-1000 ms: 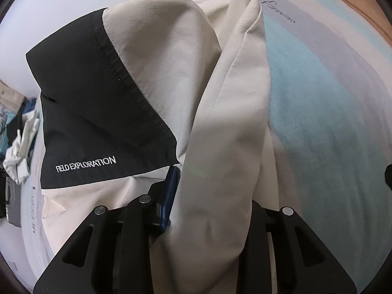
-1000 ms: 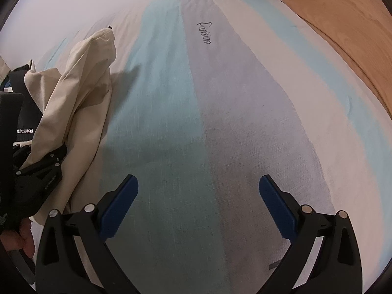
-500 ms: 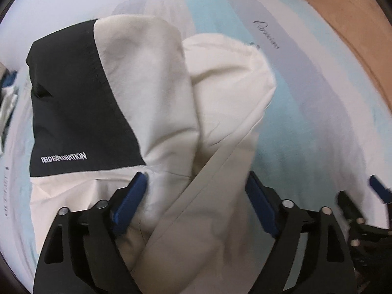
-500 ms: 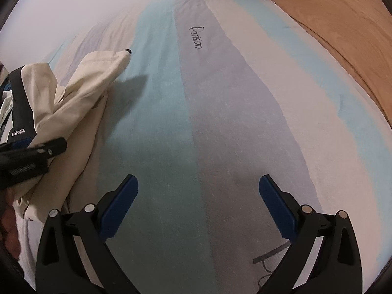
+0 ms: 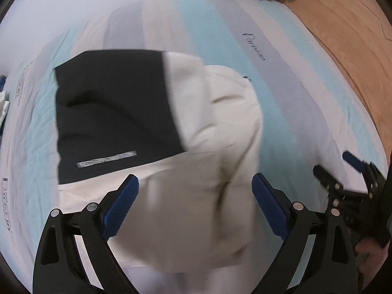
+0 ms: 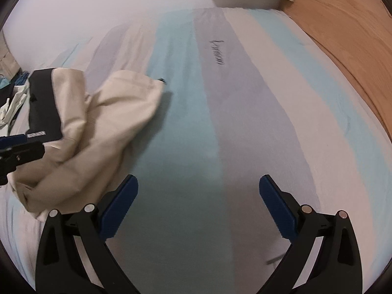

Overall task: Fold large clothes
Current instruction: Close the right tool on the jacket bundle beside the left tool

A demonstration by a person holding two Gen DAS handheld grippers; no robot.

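Two downward wrist views, shared garment [image 5: 215,127]

I see a bed [image 6: 245,127] with a striped sheet in blue, grey and white; a cream-and-black jacket [image 6: 98,132] lies crumpled on it.

**Jacket bunched at the bed's left side**

The right gripper [image 6: 197,193] hung over the striped bed [image 6: 245,127], jaws spread wide with nothing between them. A cream-and-black jacket [image 6: 98,132] lay crumpled toward the bed's left edge. The left gripper [image 6: 17,154] showed beside it. Wood flooring [image 6: 348,44] bordered the right edge.
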